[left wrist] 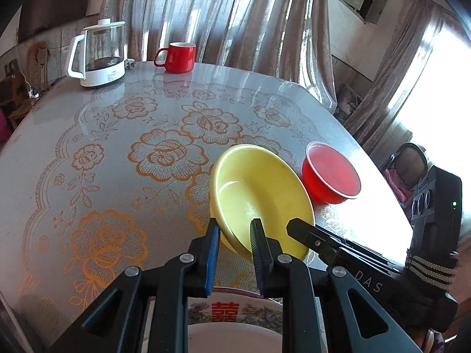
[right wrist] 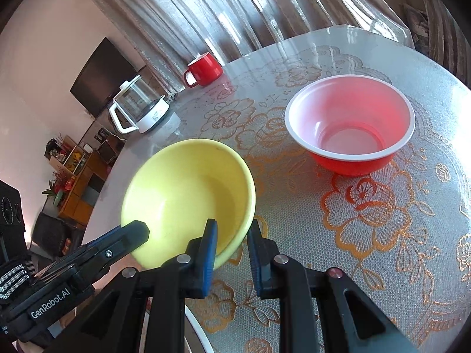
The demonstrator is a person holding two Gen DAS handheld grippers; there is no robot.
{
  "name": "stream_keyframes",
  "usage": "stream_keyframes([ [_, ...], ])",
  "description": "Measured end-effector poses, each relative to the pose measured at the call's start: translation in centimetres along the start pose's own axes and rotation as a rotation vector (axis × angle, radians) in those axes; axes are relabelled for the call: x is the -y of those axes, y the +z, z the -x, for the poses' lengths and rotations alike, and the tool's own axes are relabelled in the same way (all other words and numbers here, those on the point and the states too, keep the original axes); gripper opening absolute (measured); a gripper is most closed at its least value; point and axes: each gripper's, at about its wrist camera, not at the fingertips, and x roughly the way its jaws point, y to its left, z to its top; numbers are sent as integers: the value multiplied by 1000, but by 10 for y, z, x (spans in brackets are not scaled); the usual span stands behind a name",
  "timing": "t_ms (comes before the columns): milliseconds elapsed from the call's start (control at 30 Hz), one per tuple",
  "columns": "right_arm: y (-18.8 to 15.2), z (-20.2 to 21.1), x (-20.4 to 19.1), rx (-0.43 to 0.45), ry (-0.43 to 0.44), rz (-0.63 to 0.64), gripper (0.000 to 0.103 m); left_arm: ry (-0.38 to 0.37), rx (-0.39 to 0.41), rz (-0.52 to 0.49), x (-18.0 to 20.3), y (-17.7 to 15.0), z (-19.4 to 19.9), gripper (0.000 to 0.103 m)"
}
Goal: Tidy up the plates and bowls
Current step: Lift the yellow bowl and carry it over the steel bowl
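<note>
A yellow bowl hangs tilted above the table, held at its near rim from two sides. My left gripper is shut on the rim's left part. My right gripper is shut on the rim's right part, one pad inside the bowl and one outside. In the left wrist view the right gripper comes in from the right. In the right wrist view the left gripper comes in from the left. A red bowl with a white inside stands upright on the table, beyond and to the right of the yellow one. A decorated plate lies under my left gripper.
A red mug and a white-based glass kettle stand at the table's far edge by the curtains. The round table has a gold floral lace cover. A plate's white rim shows below the right gripper.
</note>
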Motion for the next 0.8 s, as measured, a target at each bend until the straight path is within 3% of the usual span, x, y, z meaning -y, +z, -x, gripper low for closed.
stream_keyframes([
  [800,-19,25,-34,20,36,47,19,-14,85,31,-5,-29,65,21],
])
